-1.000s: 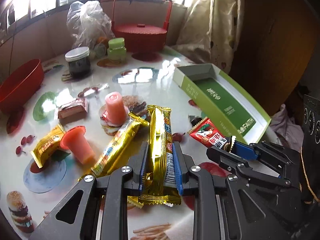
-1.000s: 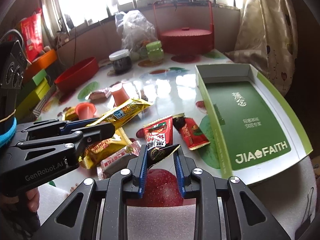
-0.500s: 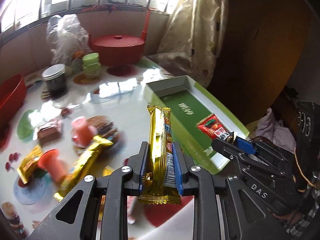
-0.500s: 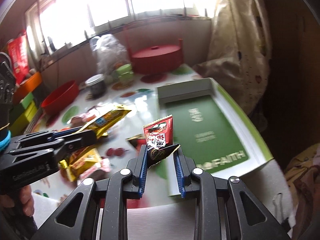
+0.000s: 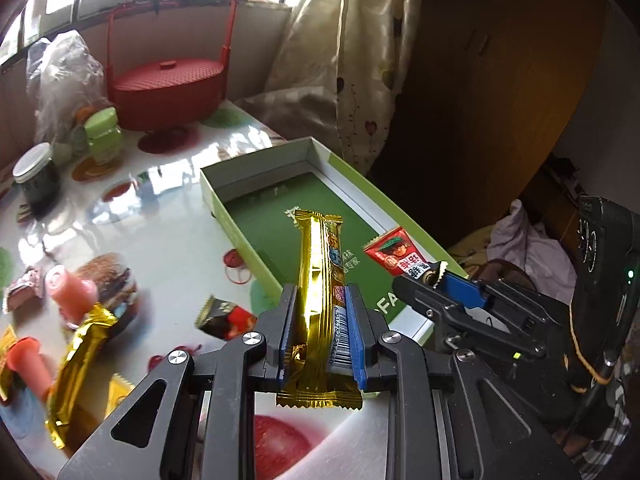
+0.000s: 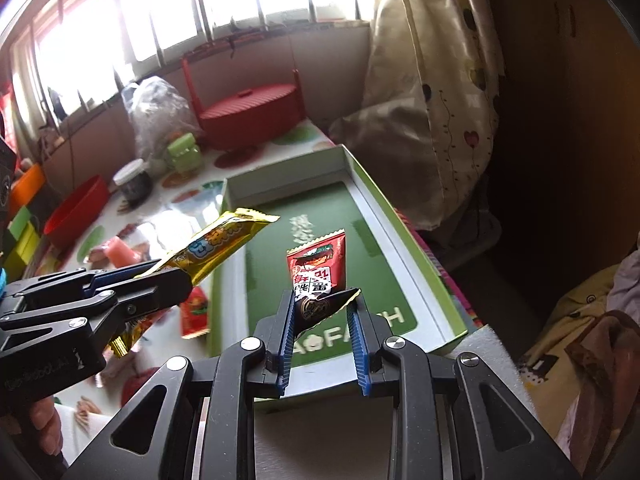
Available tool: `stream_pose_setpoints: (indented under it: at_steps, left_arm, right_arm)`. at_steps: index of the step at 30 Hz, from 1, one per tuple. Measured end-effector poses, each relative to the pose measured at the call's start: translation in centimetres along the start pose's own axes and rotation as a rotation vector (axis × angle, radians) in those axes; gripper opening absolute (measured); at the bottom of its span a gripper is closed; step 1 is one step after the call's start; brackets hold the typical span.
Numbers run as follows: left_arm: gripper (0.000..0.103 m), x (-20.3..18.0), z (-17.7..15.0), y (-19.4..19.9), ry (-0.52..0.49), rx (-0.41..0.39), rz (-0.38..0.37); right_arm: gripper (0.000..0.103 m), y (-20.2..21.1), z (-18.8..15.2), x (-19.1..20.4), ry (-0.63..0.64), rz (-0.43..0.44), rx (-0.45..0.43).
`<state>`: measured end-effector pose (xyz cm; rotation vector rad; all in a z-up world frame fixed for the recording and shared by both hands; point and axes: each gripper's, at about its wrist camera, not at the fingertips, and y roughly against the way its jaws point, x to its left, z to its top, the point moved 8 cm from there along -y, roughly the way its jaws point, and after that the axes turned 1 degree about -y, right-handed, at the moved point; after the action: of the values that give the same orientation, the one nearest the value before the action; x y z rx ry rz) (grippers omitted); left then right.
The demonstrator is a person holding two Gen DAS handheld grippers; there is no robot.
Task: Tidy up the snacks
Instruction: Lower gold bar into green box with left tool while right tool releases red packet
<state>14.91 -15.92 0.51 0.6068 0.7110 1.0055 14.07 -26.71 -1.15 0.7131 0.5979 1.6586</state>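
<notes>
My left gripper (image 5: 320, 300) is shut on a long gold snack bar (image 5: 320, 264), which sticks up and forward over the near end of the open green box (image 5: 276, 204). In the right wrist view the same gold bar (image 6: 224, 244) juts from the left gripper (image 6: 176, 276) at the left. My right gripper (image 6: 323, 300) is shut on a small red snack packet (image 6: 318, 264), held over the green box (image 6: 360, 276). The left wrist view shows that red packet (image 5: 396, 254) in the right gripper (image 5: 430, 276) above the box's right rim.
On the fruit-print table (image 5: 160, 220) lie several loose snacks: a gold bar (image 5: 76, 356), pink jelly cups (image 5: 68, 292), a dark-red packet (image 5: 226, 318). Behind stand a red lidded basket (image 5: 168, 88), jars (image 5: 36, 176), a plastic bag and a red bowl (image 6: 76, 212). A curtain (image 6: 432, 100) hangs right.
Both grippers have carried their snacks to the right, from above the loose pile on the table to over the green box. Their grips have not changed.
</notes>
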Motion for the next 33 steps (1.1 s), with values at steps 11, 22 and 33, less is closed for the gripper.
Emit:
stream_pose_setpoints:
  at_steps: [11, 22, 33]
  left_arm:
    - [0.024, -0.9, 0.1, -3.2, -0.004, 0.051, 0.002]
    - [0.024, -1.1, -0.4, -4.5, -0.001, 0.092, -0.002]
    - [0.029, -0.9, -0.3, -4.2, -0.001, 0.085, -0.014]
  right_arm:
    - [0.024, -2.0, -0.5, -1.4, 0.01, -0.034, 0.046]
    - [0.025, -2.3, -0.3, -2.1, 0.011, -0.055, 0.049]
    - [0.037, -2.0, -0.3, -2.7, 0.003, -0.084, 0.042]
